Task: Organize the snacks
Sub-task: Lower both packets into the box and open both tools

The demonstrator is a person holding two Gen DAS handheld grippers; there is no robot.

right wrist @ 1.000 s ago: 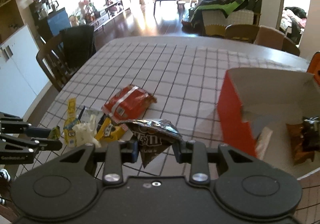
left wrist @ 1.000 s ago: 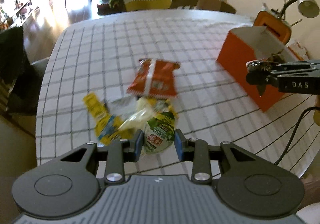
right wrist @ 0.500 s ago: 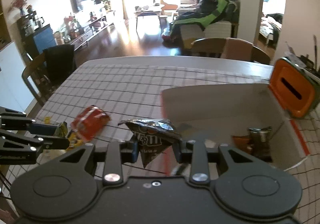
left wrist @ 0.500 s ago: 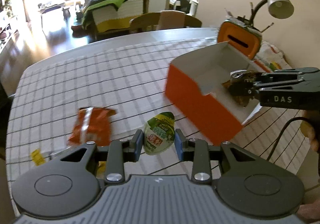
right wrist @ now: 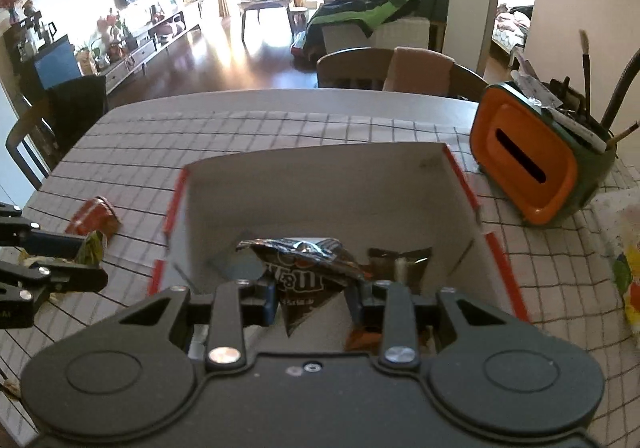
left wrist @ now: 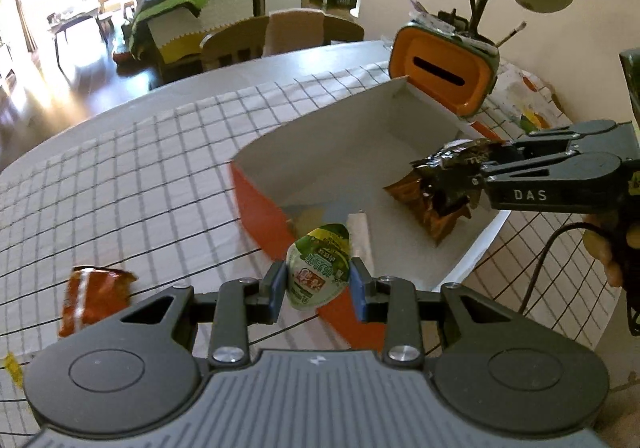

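While our left gripper [left wrist: 318, 288] clamps the jelly cup [left wrist: 319, 268] | only left view shows hand [left wrist: 610, 248] | right gripper [right wrist: 311, 298] clamps brown packet [right wrist: 308, 268] over box [right wrist: 320, 183]

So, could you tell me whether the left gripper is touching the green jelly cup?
Touching. The left wrist view shows the left gripper with both blue pads pressed against the sides of the green jelly cup.

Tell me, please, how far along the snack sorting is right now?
Partly done: at least one brown packet already lies inside the orange box. In hand: the left gripper holds a green jelly cup at the box's edge, and the right gripper holds a dark candy bag over it. Left: a red packet on the checked tablecloth.
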